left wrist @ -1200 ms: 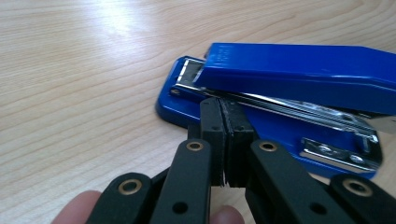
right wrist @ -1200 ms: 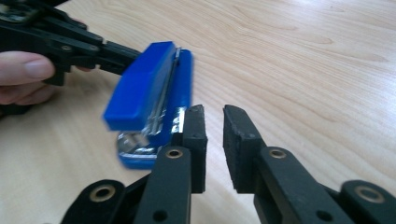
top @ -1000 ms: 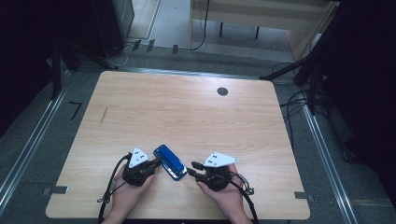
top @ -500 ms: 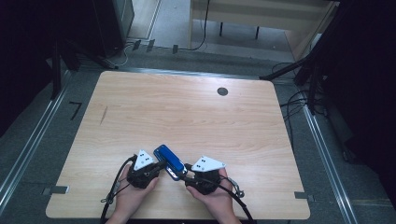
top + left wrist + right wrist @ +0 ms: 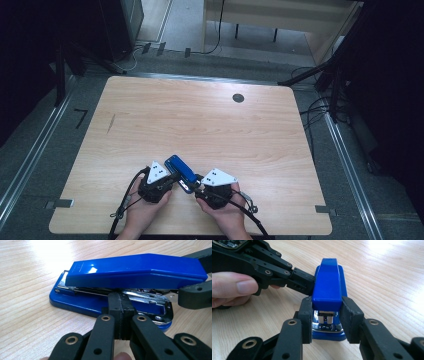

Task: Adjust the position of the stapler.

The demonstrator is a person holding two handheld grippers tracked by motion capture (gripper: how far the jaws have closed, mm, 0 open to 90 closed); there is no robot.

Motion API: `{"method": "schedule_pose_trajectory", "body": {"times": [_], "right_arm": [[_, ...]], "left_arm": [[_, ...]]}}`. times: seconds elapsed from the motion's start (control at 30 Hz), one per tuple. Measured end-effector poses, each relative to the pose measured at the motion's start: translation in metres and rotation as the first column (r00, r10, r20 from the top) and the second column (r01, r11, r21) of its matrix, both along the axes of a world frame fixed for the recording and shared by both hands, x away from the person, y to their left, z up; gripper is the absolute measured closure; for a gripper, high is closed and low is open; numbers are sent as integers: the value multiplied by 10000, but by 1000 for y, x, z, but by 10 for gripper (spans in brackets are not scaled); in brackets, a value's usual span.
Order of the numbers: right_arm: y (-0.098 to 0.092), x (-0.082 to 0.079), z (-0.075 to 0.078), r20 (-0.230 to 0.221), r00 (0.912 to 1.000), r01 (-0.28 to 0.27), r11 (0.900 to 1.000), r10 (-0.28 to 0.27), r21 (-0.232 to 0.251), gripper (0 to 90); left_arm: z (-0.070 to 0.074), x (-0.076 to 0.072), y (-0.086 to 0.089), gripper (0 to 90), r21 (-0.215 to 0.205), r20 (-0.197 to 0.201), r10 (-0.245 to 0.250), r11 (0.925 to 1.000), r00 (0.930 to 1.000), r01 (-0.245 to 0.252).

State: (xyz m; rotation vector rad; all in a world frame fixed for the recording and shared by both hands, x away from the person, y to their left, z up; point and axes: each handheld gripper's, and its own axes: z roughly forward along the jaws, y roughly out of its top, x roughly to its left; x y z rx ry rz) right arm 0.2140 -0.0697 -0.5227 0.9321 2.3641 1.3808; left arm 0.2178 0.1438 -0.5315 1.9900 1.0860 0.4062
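Left gripper (image 5: pixel 172 179) at near edge of wooden bench (image 5: pixel 200 125), jaws clenched together with nothing between, tips pushed into side of blue stapler (image 5: pixel 130 272), in gap between top arm and base. Stapler lies flat on bench, directly ahead of left jaws, between both grippers. Right gripper (image 5: pixel 325 312) grasping stapler's rear end, one jaw against each side of blue top arm, metal hinge visible between them. Left hand (image 5: pixel 232 290) beside stapler in right gripper view.
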Motion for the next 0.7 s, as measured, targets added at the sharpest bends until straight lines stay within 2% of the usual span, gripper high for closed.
{"method": "schedule_pose_trajectory", "body": {"times": [0.1, 0.4, 0.7], "right_arm": [[0, 0, 1, 8, 10000, 33, 10000, -34, 63, 663], [3, -1, 11, 498, 9987, 126, 9998, -132, 131, 667], [5, 2, 19, 689, 9975, 125, 9996, -144, 272, 667]], "left_arm": [[0, 0, 1, 900, 0, 6, -31, 10000, 10000, 31], [0, 0, 0, 900, 9, 12, -35, 10000, 10000, 35], [0, 1, 1, 900, -37, -22, -69, 10000, 10000, 69]]}}
